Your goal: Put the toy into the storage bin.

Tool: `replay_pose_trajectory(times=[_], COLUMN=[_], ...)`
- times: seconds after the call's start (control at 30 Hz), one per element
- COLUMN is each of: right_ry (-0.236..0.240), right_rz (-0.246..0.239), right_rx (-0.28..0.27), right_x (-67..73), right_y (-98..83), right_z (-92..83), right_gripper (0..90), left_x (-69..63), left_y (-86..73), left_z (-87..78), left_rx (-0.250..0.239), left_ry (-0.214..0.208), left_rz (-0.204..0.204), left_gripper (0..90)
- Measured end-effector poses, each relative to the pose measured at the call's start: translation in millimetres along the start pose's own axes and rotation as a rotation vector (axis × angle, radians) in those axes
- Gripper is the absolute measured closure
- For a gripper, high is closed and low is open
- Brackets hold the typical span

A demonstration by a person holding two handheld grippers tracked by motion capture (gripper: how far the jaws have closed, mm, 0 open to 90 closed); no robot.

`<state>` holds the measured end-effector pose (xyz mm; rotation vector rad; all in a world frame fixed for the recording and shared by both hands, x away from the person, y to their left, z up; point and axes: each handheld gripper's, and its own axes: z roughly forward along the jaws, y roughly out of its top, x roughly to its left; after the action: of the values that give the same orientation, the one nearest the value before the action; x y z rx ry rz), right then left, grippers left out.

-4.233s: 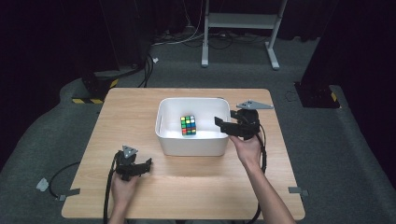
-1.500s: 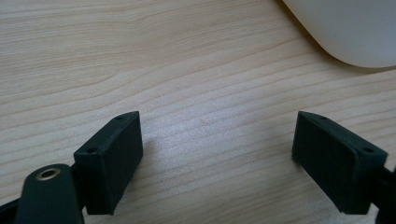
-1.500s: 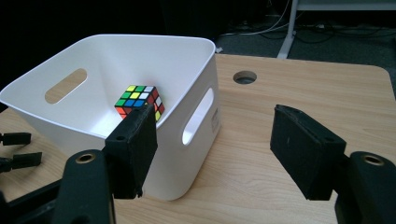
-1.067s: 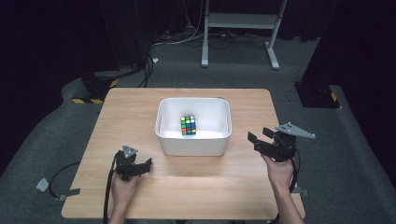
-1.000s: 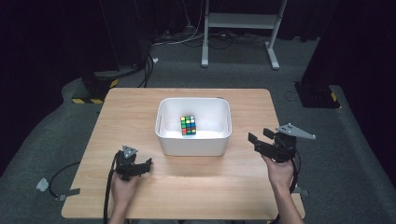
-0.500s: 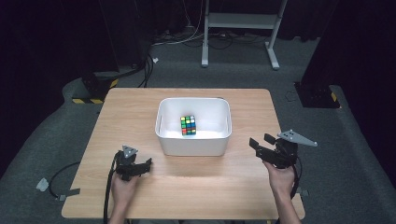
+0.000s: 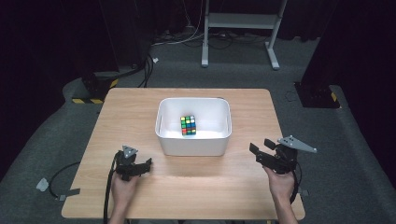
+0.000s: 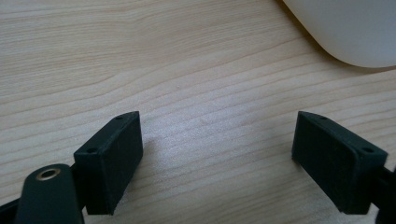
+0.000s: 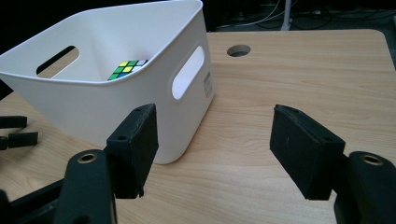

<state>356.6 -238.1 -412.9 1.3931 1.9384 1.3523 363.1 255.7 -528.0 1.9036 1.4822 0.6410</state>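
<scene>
— Any writing to read?
— Only a small label on the white bin's (image 9: 140, 88) side wall beside the handle slot, too small to make out.
— The cube?
— The Rubik's cube (image 7: 188, 125) sits inside the bin, centre of the high view.
— The claws?
— Left claw (image 8: 217, 161) and right claw (image 9: 212, 151) both gape wide, holding nothing, over the table (image 7: 140, 107).

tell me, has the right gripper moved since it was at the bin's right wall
Yes. The right gripper has pulled back from the white bin toward the table's near right corner, jaws apart with nothing between them.
</scene>
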Motion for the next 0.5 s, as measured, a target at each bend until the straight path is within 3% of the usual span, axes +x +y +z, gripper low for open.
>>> replay_pose_trajectory(times=[0.5], right_ry=[0.008], right_rz=[-0.02], right_rx=[0.012], right_x=[4.7], right_y=[-10.5], right_z=[5.7], right_gripper=[32.1], left_x=[0.0], left_y=[0.0], left_z=[0.0], left_rx=[0.001], left_ry=[0.001], left_rz=[0.0], left_gripper=[16.4])
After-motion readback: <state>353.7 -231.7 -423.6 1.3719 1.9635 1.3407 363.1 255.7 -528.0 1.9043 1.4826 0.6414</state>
